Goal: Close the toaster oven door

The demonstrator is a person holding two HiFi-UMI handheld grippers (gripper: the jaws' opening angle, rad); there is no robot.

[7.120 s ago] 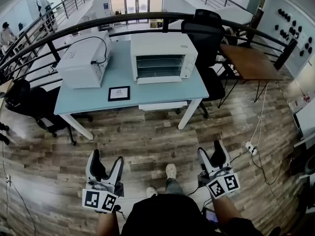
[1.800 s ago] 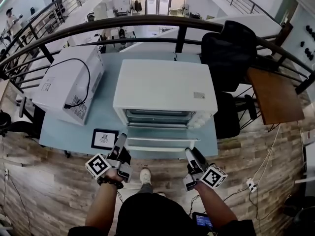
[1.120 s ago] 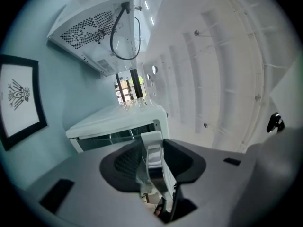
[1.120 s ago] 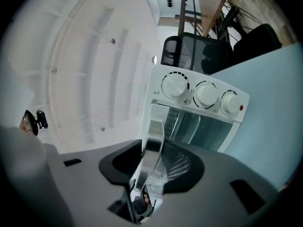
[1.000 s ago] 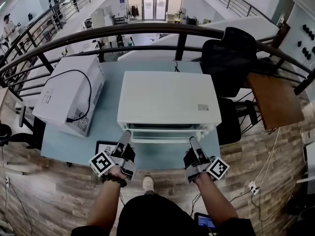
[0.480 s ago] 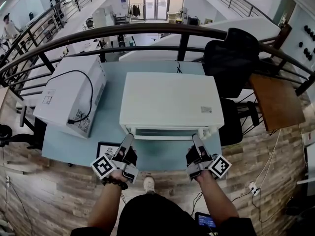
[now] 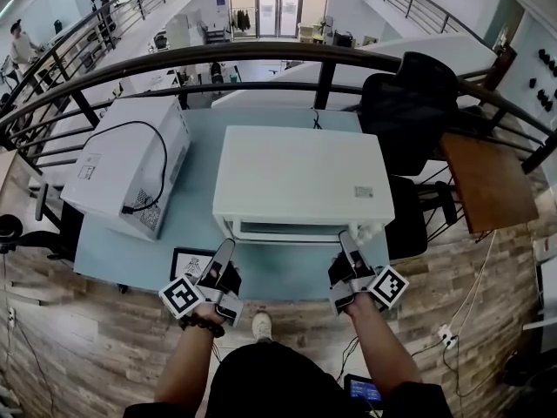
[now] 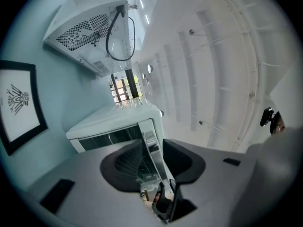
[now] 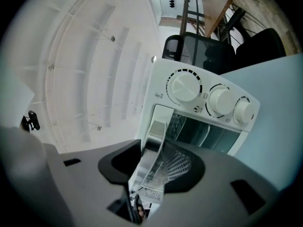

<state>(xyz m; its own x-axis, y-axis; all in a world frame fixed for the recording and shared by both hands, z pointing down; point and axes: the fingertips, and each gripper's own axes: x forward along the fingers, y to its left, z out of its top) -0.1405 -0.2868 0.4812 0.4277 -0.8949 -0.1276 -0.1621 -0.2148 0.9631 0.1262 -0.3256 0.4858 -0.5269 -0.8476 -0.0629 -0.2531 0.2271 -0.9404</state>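
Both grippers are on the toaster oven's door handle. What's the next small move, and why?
Probably nudge both grippers a touch toward the toaster oven to seat its door, then release. The left gripper and right gripper each have the door handle between their fingers, and the door looks nearly upright, though I can't tell whether it's fully shut.

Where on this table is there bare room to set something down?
Bare table: the strip between white appliance and toaster oven, and the front edge between the left gripper and right gripper. Crowded: framed card at front left; oven nearly reaches the right edge.
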